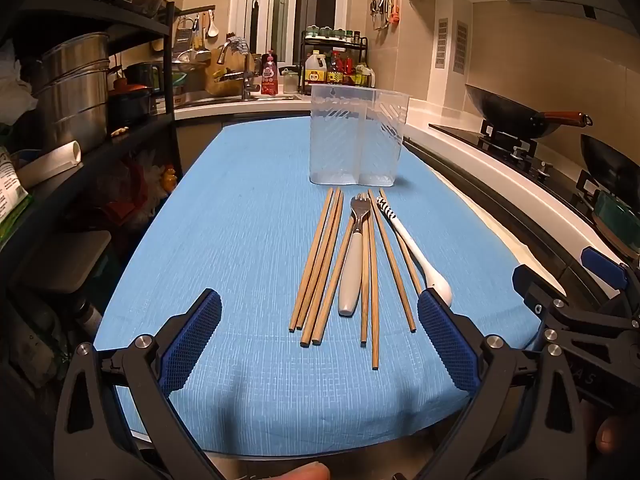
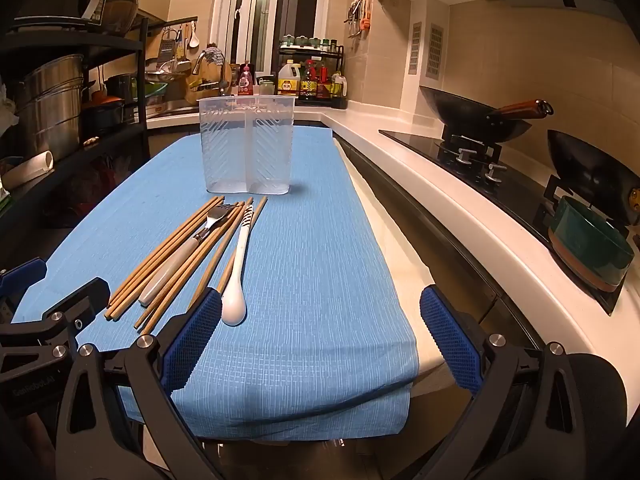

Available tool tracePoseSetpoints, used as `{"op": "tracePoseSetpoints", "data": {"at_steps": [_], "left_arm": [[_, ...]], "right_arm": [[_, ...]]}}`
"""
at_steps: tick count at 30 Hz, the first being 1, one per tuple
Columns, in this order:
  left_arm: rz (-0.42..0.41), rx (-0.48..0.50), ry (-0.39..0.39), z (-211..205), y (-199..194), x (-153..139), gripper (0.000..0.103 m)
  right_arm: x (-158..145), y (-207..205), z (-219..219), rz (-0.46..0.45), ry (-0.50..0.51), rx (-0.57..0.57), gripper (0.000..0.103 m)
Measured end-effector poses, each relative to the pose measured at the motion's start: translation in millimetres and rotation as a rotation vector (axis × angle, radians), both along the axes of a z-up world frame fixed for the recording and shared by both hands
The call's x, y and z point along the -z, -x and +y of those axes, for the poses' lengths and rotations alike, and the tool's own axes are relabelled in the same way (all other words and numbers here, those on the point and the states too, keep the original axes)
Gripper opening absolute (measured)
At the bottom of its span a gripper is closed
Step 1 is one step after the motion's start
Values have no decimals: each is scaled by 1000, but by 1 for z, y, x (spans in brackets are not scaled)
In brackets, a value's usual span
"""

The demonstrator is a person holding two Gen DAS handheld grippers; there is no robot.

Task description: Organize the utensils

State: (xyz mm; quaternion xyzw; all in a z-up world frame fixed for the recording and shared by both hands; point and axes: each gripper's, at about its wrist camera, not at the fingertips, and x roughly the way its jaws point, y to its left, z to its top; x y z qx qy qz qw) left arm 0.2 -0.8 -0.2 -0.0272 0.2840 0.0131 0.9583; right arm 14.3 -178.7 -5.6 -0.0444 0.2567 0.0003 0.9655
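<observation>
Several wooden chopsticks (image 1: pixel 320 264) (image 2: pixel 168 256), a fork with a white handle (image 1: pixel 354 256) (image 2: pixel 180 256) and a white spoon with a striped handle end (image 1: pixel 416 256) (image 2: pixel 238 272) lie together on the blue cloth (image 1: pixel 240 220) (image 2: pixel 320 260). A clear two-compartment holder (image 1: pixel 356 136) (image 2: pixel 248 144) stands upright and empty behind them. My left gripper (image 1: pixel 320 316) is open, just short of the utensils' near ends. My right gripper (image 2: pixel 320 316) is open, to the right of the pile, its left finger (image 2: pixel 192 332) close to the spoon bowl.
A dark shelf rack with steel pots (image 1: pixel 76 88) lines the left side. A white counter with a hob, woks (image 2: pixel 484 120) and a green pot (image 2: pixel 588 248) runs along the right. Sink and bottles (image 1: pixel 332 68) are at the far end.
</observation>
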Motion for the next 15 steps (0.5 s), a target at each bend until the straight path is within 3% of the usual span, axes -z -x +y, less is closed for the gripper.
{"op": "tracePoseSetpoints", "data": {"at_steps": [15], "left_arm": [[-2, 1, 10, 0, 0, 0, 95]], "right_arm": [[0, 0, 0, 1, -2, 0, 98]]}}
